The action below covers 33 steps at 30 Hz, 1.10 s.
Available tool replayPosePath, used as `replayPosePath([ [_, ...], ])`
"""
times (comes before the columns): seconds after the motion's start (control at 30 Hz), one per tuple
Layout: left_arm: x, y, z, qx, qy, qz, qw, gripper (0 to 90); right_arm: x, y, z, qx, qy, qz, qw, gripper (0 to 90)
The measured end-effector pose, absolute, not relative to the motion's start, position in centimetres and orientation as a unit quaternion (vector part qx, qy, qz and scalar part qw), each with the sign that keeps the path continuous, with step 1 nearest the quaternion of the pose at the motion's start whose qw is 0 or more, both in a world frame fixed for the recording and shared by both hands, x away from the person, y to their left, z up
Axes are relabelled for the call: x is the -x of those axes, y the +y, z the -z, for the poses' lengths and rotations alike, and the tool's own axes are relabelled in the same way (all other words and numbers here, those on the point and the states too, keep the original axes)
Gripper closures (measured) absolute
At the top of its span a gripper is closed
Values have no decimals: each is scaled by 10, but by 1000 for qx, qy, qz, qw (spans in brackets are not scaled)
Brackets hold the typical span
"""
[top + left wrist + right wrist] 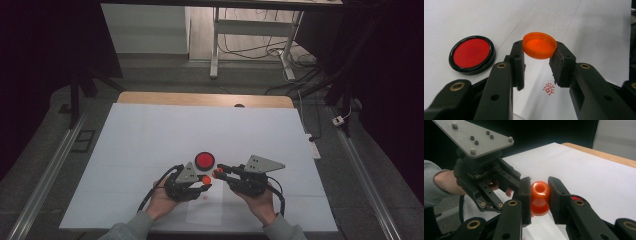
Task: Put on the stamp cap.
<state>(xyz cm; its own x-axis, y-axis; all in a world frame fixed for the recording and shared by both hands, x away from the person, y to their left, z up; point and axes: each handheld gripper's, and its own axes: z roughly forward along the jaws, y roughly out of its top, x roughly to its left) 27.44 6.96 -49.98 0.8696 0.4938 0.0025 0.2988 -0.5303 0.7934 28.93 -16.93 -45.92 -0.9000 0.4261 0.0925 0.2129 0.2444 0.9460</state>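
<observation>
My left gripper (205, 180) (538, 53) is shut on a shallow orange cap (539, 45), pinched by its rim between the jaw tips. My right gripper (219, 172) (539, 185) is shut on an orange mushroom-shaped stamp (539, 195), gripped around its neck. In the high view both grippers point at each other near the table's front, with the cap (206, 178) and the stamp (218, 173) a small gap apart. A round red ink pad in a black case (204, 160) (471, 54) lies open on the sheet just beyond them.
A white sheet (150, 135) covers the wooden table (200, 98). A red stamped mark (549, 88) shows on a smaller paper (207, 212) under the grippers. Metal rails (50, 170) run along both sides; desk legs and cables (280, 50) lie on the floor behind.
</observation>
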Motion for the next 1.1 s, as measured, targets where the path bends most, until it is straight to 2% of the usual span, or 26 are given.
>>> replayPosePath([
  [1.1,-273,61,495,-866,219,-114,435,654,-289,-159,471,-201,796,-565,79,723],
])
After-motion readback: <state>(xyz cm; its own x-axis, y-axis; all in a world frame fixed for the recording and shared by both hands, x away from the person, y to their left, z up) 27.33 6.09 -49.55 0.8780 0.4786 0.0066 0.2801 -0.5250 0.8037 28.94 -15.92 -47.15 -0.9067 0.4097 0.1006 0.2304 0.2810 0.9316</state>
